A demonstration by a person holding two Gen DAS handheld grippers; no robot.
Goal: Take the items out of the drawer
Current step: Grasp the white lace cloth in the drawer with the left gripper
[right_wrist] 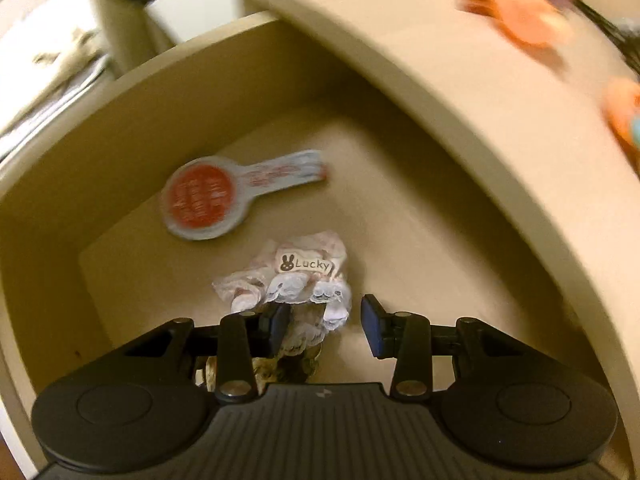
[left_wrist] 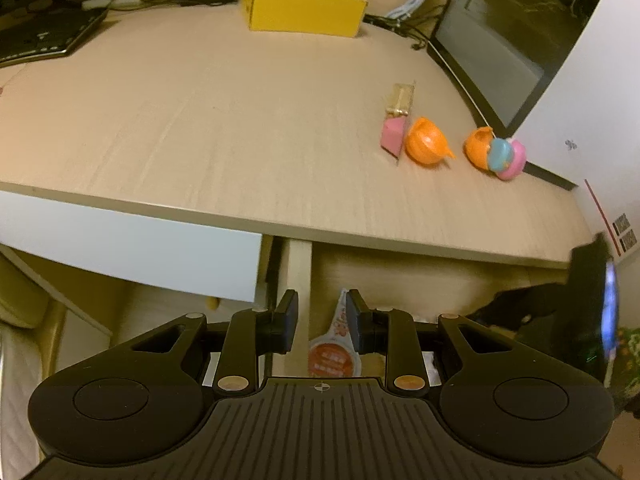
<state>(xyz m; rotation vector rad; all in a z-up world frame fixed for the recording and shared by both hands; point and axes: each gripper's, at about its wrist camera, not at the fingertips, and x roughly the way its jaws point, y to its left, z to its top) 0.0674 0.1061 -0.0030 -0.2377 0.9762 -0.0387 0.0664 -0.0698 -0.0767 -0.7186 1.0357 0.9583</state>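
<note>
Drawer (right_wrist: 132,92) is pulled out under the wooden desk (left_wrist: 200,120), and 2 things lie on its floor. One is a round packet with a red middle and a long tab (right_wrist: 224,194). It sits toward the back of the drawer. The other is a crumpled white wrapper with a bunny and the word "Lucky" (right_wrist: 296,276). It lies closer to the front, a bit apart from the packet.

The right gripper (right_wrist: 324,326) is down inside the drawer. Its fingers are spread wide and hold nothing. The left finger sits right at the edge of the wrapper, and I cannot tell if it touches. The right finger is over bare drawer floor, just beside the wrapper.

The left gripper (left_wrist: 322,322) hangs in front of the desk edge, above the drawer. Its fingers are partly apart and hold nothing. Between them, lower down, the red packet (left_wrist: 334,354) shows in the drawer.

On top of the desk are 2 orange toy pieces, one (left_wrist: 426,142) next to a pink block (left_wrist: 393,135) and a small gold packet (left_wrist: 399,99). The other orange piece (left_wrist: 478,148) touches a blue and pink toy (left_wrist: 508,158). A yellow box (left_wrist: 304,10) stands at the back, with a keyboard (left_wrist: 44,38) on the left and a dark screen (left_wrist: 508,36) on the right.
</note>
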